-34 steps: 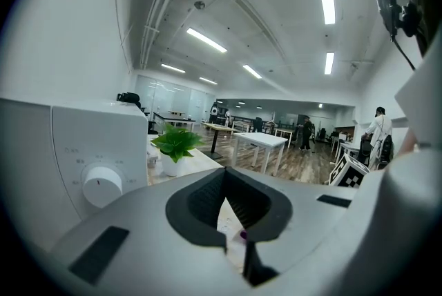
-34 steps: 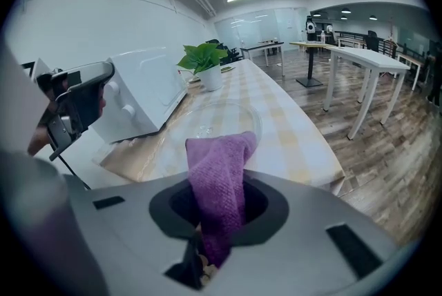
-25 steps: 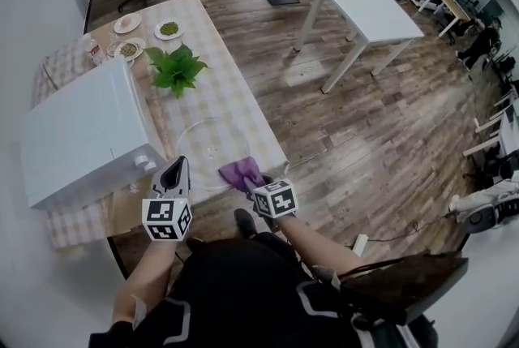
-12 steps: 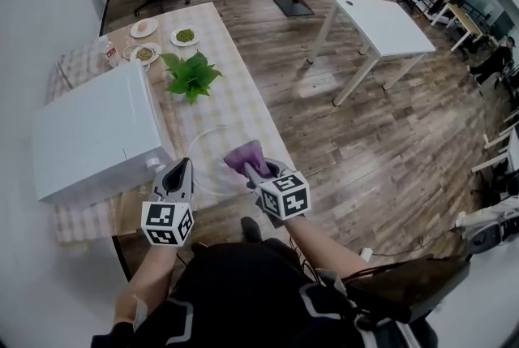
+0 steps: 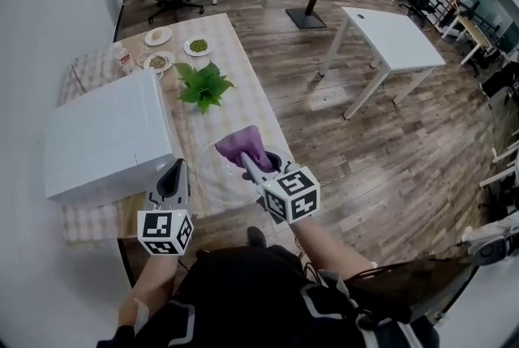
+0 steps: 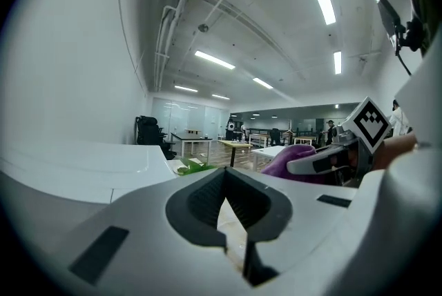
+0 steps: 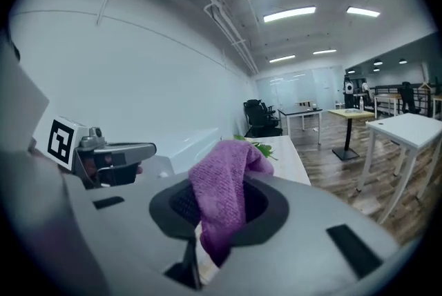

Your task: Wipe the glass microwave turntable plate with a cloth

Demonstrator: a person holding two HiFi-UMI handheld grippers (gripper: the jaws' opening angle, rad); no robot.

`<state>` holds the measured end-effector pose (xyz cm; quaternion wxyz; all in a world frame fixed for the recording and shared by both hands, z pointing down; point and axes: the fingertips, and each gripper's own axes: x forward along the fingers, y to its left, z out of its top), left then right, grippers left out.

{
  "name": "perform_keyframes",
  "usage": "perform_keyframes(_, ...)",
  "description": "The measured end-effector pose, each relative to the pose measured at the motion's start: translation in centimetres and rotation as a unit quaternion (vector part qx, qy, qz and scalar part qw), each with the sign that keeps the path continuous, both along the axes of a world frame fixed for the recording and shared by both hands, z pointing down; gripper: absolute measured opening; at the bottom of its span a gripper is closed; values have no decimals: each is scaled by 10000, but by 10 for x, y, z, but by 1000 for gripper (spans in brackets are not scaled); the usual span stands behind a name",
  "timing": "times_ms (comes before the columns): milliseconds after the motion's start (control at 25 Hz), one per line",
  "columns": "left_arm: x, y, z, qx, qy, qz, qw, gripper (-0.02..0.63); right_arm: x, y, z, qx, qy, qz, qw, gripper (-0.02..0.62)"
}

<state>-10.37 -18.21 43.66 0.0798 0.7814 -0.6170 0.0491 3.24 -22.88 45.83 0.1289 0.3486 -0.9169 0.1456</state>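
Microwave: the white box (image 5: 105, 139) stands at the left end of the checked table (image 5: 243, 99), its front corner close to my left hand's tool.
Small dishes: three little plates of food (image 5: 158, 36) sit at the far end of the table, beyond the microwave.
Left gripper: my left gripper (image 5: 178, 165) rests low on the table just beside the left rim of the plate. In its own view (image 6: 231, 222) the jaws are drawn together to a thin wedge, and I can make out nothing pinched between them. I cannot tell whether the tips touch the glass.
Plant: a leafy green plant (image 5: 204, 84) stands on the table beyond the plate, well apart from both grippers.
Plate: the glass turntable plate (image 5: 212, 176) lies flat near the table's near edge, between my two grippers, with the checked cloth showing through it.
Cloth: the purple cloth (image 5: 241, 145) is bunched over the far right part of the plate. In the right gripper view it rises out of the jaws in a folded hump (image 7: 224, 184). I cannot tell whether it presses on the glass.
Right gripper: my right gripper (image 5: 247, 162) is clamped on the cloth, with the fabric filling the gap between its jaws (image 7: 214, 236). It reaches in over the plate's right side.
Floor: wood planks (image 5: 340, 152) run to the right of the table.
White table: a bare white table (image 5: 393, 34) stands far off to the right.
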Motion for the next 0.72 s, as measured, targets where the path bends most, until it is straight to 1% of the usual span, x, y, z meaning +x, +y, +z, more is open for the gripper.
perform_keyframes(120, -4, 1, -10, 61, -40, -58, 10000, 6, -7, -1, -17, 191, -65, -141, 9997, 71)
perform_keyframes(360, -14, 4, -25, 192, 35, -170, 9997, 6, -21, 0, -37, 476, -139, -293, 9983, 69)
perform_keyframes(440, -13, 7, -34, 374, -4, -143, 9992, 6, -22, -1, -41, 616, -117, -239, 9977, 69)
perform_keyframes(520, -13, 10, -42, 528, -94, -154, 9984, 6, -19, -6, -46, 796, -94, -42, 9968, 69)
perform_keyframes(600, -15, 10, -43, 534, -107, -230, 9983, 6, -19, -8, -48, 869, -89, 3, 9962, 69)
perform_keyframes(720, -22, 9, -43, 471, -22, -359, 9982, 6, -21, -8, -49, 872, -126, -55, 9961, 67)
